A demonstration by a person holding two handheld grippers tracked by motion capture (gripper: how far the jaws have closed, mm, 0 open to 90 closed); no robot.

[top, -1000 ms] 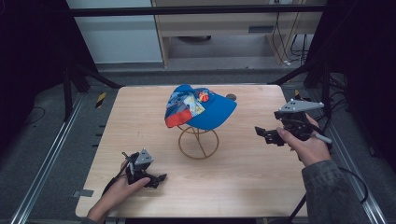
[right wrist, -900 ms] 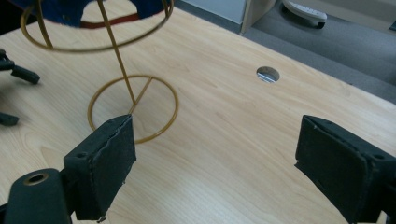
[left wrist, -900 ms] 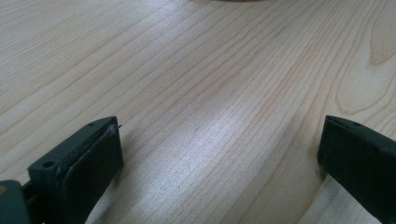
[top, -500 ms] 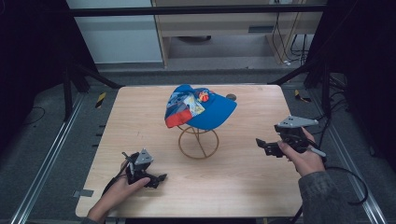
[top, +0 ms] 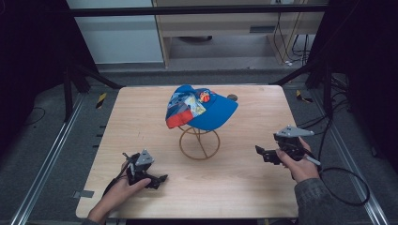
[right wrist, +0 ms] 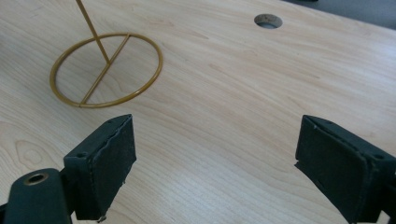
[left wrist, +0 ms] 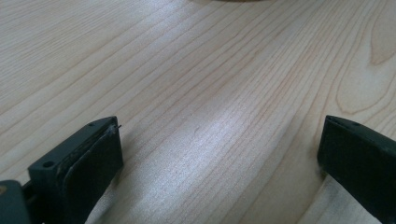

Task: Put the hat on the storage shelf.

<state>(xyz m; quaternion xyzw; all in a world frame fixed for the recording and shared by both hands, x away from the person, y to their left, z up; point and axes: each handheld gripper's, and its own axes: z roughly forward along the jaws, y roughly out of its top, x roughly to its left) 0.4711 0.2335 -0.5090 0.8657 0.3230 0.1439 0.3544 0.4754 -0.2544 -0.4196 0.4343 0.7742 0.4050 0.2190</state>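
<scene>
A blue cap (top: 202, 107) with a red brim and a colourful patch sits on top of a gold wire stand (top: 199, 143) in the middle of the wooden table (top: 141, 117). The stand's ring base (right wrist: 106, 70) lies ahead and to the left in the right gripper view. My left gripper (top: 157, 179) rests low near the table's front left, held by a hand, jaws wide apart with bare wood between them (left wrist: 219, 149). My right gripper (top: 261, 153) hovers at the right of the stand, open and empty (right wrist: 215, 158).
A round hole (top: 232, 97) is cut in the tabletop behind the cap, also visible as the hole (right wrist: 268, 20) in the right gripper view. A black cable (top: 347, 187) trails off the table's right edge. Metal frame rails run along both sides.
My right gripper has moved down and toward the front of the table, away from the cap's height. The left gripper stays in place.
</scene>
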